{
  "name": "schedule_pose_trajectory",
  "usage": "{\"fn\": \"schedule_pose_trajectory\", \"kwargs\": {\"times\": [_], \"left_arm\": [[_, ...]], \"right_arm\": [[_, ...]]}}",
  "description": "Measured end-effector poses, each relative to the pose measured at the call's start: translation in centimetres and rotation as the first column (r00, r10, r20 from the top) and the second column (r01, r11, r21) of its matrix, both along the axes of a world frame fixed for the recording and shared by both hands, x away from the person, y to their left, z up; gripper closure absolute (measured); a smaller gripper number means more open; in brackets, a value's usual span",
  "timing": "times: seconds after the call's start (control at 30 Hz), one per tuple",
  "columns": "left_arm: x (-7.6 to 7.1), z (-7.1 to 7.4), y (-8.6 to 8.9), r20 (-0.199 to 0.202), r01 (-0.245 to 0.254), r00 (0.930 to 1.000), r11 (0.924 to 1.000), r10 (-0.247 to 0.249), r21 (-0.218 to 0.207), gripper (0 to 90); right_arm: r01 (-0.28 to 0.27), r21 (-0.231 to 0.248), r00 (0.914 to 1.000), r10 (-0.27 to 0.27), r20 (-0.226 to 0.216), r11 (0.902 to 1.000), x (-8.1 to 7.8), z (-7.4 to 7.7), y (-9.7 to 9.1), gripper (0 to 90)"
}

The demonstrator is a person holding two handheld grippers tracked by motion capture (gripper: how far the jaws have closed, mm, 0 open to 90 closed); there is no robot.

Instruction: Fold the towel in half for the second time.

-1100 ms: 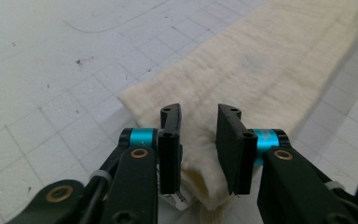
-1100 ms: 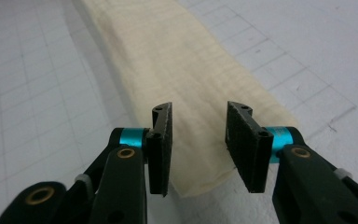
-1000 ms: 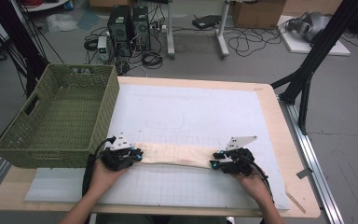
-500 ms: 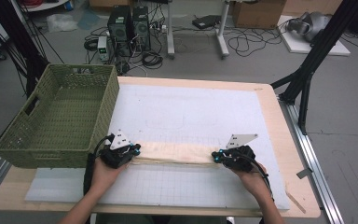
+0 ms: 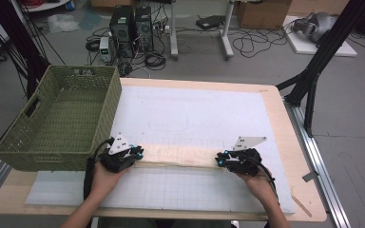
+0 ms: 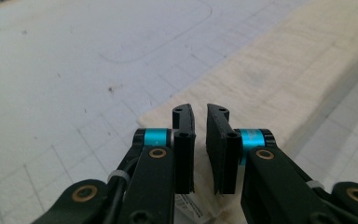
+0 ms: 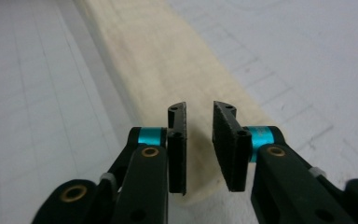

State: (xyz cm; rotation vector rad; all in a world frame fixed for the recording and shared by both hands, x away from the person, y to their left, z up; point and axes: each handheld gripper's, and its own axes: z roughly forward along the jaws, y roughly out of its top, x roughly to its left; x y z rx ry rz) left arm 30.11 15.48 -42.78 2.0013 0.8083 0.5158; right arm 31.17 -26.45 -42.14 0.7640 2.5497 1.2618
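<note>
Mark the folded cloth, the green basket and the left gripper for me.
folded cloth [image 5: 178, 155], high view, middle of the strip.
green basket [image 5: 110, 114], high view, its right wall.
left gripper [image 6: 200, 122], left gripper view, gap between the jaw tips, over the cloth's end.

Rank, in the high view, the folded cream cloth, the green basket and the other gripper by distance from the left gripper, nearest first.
From the left gripper, whose jaws have just been opening with nothing pinched:
1. Folded cream cloth, its end right at the jaws.
2. Green basket, beside it on the table's left.
3. Right gripper, at the cloth's far end.
</note>
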Motion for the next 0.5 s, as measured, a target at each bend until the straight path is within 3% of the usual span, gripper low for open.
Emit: {"fn": "schedule_pose_trajectory", "kwargs": {"times": [0.1,0.17,0.37,0.5], "left_arm": [[0.0,0.3,-0.3,0.008,0.035,0.9993,0.9994,-0.035,-0.006,75.1],[0.1,0.0,-0.5,-0.010,0.052,0.9986,0.9986,-0.052,0.006,73.7],[0.3,-1.7,-0.2,-0.079,0.057,0.9955,0.9975,-0.053,0.042,73.2],[0.3,-1.9,-0.1,-0.083,0.059,0.9951,0.9963,-0.054,0.062,73.7]], "right_arm": [[-0.003,0.013,1.0000,0.003,0.003,0.9999,0.3,0.4,0.4,66.1],[-0.005,-0.009,1.0000,0.005,-0.008,1.0000,0.5,0.1,0.8,63.3],[-0.011,-0.054,0.9990,0.009,-0.043,0.9985,0.6,-1.3,0.9,59.5],[-0.004,-0.073,0.9994,0.001,-0.035,0.9974,0.4,-1.8,0.7,57.8]]}}
